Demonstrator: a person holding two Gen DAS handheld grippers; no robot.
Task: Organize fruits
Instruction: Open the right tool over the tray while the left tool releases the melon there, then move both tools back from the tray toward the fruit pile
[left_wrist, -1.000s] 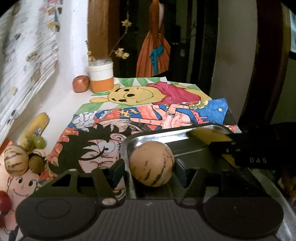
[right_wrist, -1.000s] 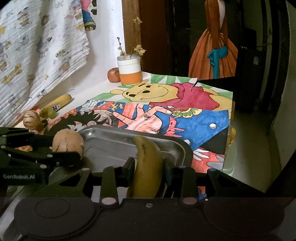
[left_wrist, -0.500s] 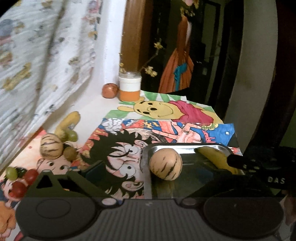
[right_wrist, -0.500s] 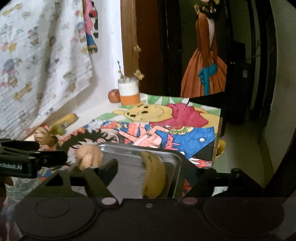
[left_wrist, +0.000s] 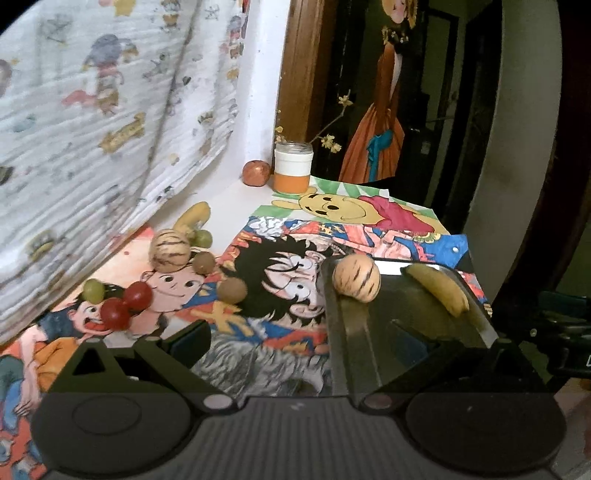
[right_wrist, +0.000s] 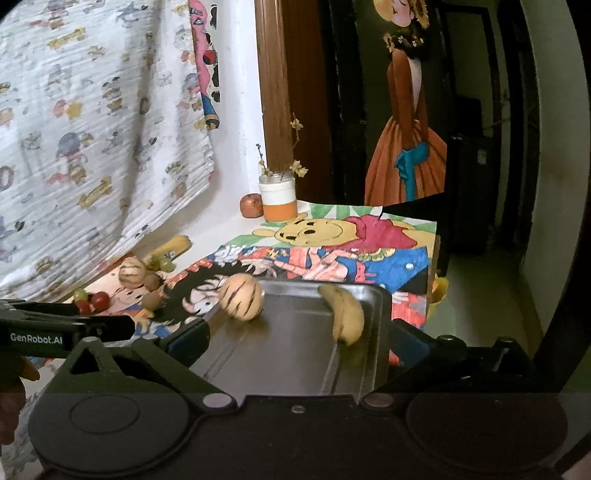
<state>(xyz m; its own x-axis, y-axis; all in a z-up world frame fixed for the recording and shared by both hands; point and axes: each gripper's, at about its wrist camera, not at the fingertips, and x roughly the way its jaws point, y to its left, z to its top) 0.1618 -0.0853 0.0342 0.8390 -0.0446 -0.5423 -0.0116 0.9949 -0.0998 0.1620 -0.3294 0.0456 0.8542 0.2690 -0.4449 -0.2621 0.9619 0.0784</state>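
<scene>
A metal tray (left_wrist: 373, 343) (right_wrist: 291, 354) lies on the picture-covered table. In it rest a striped tan melon (left_wrist: 357, 278) (right_wrist: 242, 297) at the far left corner and a banana (left_wrist: 439, 288) (right_wrist: 343, 314) at the far right. My left gripper (left_wrist: 310, 339) is open and empty, raised above the tray's near left edge. My right gripper (right_wrist: 299, 341) is open and empty above the tray's near part. Loose fruit lies left of the tray: a second striped melon (left_wrist: 169, 250), another banana (left_wrist: 192, 218), kiwis (left_wrist: 231, 290), red (left_wrist: 127, 304) and green grapes (left_wrist: 93, 290).
A white and orange jar (left_wrist: 293, 172) with dried twigs and a reddish apple (left_wrist: 255, 172) stand at the table's far corner. A printed cloth (left_wrist: 92, 129) hangs along the left wall. The table's right edge (right_wrist: 430, 280) drops to the floor.
Both grippers opened, releasing the melon and the banana into the tray, then pulled back and rose. The fruit stays in the tray.
</scene>
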